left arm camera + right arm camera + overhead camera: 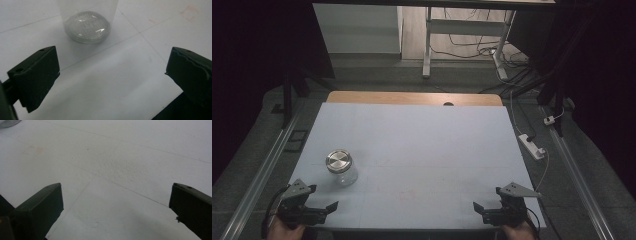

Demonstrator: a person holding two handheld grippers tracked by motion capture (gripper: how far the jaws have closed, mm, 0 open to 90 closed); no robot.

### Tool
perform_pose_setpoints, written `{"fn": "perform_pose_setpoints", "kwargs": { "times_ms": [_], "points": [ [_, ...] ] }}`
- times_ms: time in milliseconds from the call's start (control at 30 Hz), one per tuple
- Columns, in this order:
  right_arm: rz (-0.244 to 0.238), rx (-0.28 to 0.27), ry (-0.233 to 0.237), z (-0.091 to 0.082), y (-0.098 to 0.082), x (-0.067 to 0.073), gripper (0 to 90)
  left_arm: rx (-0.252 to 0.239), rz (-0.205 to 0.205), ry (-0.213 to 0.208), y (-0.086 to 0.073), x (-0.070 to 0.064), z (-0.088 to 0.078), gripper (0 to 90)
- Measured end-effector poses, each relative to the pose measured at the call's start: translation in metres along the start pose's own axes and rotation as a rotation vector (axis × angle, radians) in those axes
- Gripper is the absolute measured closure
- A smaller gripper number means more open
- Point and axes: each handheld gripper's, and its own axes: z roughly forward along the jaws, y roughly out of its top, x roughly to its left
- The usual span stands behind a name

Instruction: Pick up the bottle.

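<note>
Your hands sit at the bottom edge of the high view, w/ the left claw [314, 212] at lower left and the right claw [492, 214] at lower right, both at the near rim of the white surface [422, 145]. Both claws are spread wide w/ nothing between the jaws; each gripper view shows bare white sheet in the gap. The clear jar [341, 168] w/ its round metal lid [338, 161] stands upright left of centre, in the lower left part of the high view, just beyond your left claw and well apart from the right one. From the left gripper view the jar [87, 23] sits in the upper middle of the frame, ahead of the jaws, not between them, no contact. Judging from this, nothing's been done yet: jar untouched, lid on, both claws at rest posn. Pretty much all the work is left, i.e. approach, line up the left jaws around the glass body, close, then whatever handling follows. Can't tell if the lid is screwed tight or just resting on top.
</note>
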Motion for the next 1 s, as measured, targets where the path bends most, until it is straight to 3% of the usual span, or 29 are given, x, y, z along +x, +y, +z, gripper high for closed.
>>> {"fn": "perform_pose_setpoints", "kwargs": {
  "times_ms": [233,500,600,867,1000],
  "points": [
    [-0.002,0.001,0.003,0.000,0.000,0.000,0.0,-0.018,-0.005,-0.004,0.004,0.003,0.000,0.0],
    [-0.003,0.004,0.004,0.000,0.000,0.000,0.0,-0.041,0.050,-0.038,0.009,0.005,0.009,0.0],
    [-0.006,0.006,0.005,0.001,0.000,0.000,0.0,-0.040,0.048,-0.054,0.010,0.007,0.011,0.0],
    [-0.007,0.007,0.007,0.001,0.000,0.000,0.0,-0.077,0.038,-0.039,0.013,0.014,0.017,1.4],
    [-0.009,0.009,0.006,0.001,0.000,0.001,0.0,-0.075,0.037,-0.011,0.015,0.018,0.022,1.3]
  ]
}}
